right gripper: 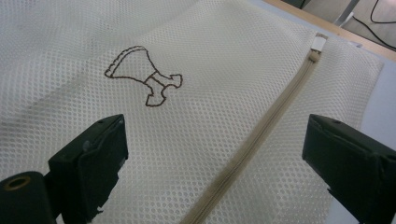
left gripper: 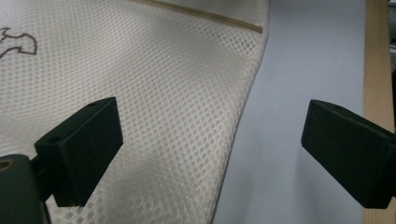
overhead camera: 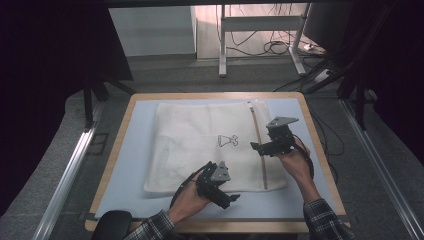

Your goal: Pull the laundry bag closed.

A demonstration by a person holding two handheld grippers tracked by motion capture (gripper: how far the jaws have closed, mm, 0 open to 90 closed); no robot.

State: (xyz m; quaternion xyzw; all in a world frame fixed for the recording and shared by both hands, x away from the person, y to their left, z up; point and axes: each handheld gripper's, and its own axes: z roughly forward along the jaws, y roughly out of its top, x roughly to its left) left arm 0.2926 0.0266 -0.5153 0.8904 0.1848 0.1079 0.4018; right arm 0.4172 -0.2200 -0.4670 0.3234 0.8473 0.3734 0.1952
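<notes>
A white mesh bag [overhead camera: 200, 145] lies flat on a pale blue mat [overhead camera: 130, 165]. A beige zipper [overhead camera: 259, 145] runs down its right side, and a small brown outline figure [overhead camera: 227, 141] is printed near the middle. My left gripper [overhead camera: 227, 194] is open at the bag's near edge; in the left gripper view the bag's edge [left gripper: 163, 79] passes between the jaws of the left gripper [left gripper: 212, 149]. My right gripper [overhead camera: 260, 146] hovers open over the zipper [right gripper: 275, 112]. In the right gripper view the right gripper [right gripper: 215, 154] has the zipper between its jaws, with the zipper's white end tab [right gripper: 318, 43] far up.
The mat covers a wooden table whose rim [overhead camera: 320, 150] shows along the right. A dark rounded object [overhead camera: 112, 222] sits at the near left corner. Beyond the table stand white desk legs [overhead camera: 222, 45] and floor cables [overhead camera: 275, 47]. Metal rails [overhead camera: 70, 170] flank the table.
</notes>
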